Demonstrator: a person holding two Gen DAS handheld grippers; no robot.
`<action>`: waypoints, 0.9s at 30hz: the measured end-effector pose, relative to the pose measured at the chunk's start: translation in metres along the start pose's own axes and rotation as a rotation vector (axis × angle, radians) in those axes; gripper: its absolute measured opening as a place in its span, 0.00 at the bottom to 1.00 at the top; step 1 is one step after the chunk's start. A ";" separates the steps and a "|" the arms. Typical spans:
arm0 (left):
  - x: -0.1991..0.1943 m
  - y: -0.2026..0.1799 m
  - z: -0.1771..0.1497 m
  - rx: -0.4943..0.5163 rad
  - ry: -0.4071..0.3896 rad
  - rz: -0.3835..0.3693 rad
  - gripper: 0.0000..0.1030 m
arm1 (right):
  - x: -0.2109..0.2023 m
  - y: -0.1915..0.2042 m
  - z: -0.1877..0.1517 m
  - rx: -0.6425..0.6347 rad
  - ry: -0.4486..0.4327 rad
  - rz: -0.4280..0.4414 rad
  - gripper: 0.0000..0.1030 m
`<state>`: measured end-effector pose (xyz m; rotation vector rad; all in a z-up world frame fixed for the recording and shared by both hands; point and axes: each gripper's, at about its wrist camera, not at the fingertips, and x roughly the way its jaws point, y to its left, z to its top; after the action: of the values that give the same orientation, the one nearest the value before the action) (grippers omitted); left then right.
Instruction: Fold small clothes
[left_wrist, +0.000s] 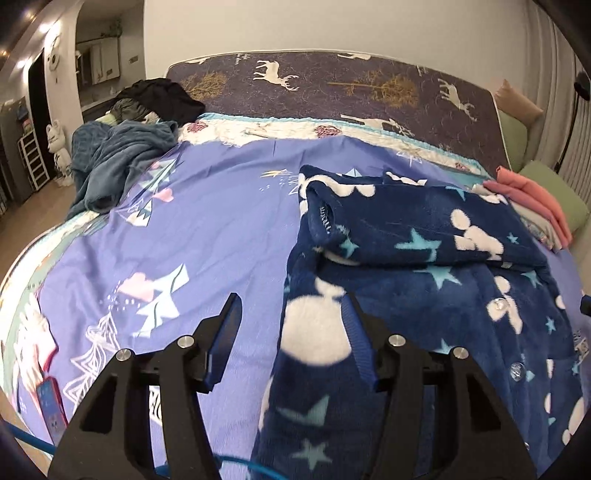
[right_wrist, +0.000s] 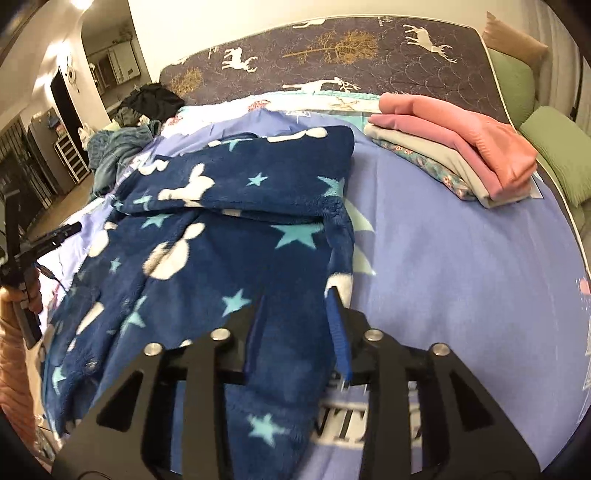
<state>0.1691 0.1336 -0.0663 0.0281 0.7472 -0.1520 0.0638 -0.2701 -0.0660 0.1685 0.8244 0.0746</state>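
In the left wrist view, the left gripper is seen with its jaws parted about halfway and nothing clamped between them — the right-hand finger lies over the near edge of the dark blue fleece garment with white shapes and pale blue stars, the left-hand finger over the lilac printed bedsheet. The garment is spread on the right half of the bed, its far part folded back over itself. A crumpled grey-blue blanket is heaped at the far left.

In the right wrist view, the right gripper is shown with jaws partly open, fleece lying between them but not pinched. The garment fills the near left and centre. A folded stack topped by a pink garment sits at the far right — apart from the fleece.
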 end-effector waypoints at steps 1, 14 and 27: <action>-0.004 0.002 -0.003 0.000 -0.001 -0.005 0.55 | -0.005 0.001 -0.003 -0.003 -0.007 0.004 0.43; -0.078 0.054 -0.035 -0.104 -0.106 0.099 0.56 | -0.030 -0.012 -0.055 0.097 0.032 0.026 0.53; -0.109 0.074 -0.107 -0.062 0.048 -0.018 0.65 | -0.063 -0.017 -0.110 0.229 0.067 0.155 0.61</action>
<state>0.0293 0.2294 -0.0733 -0.0337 0.8001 -0.1453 -0.0602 -0.2815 -0.0967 0.4479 0.8854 0.1321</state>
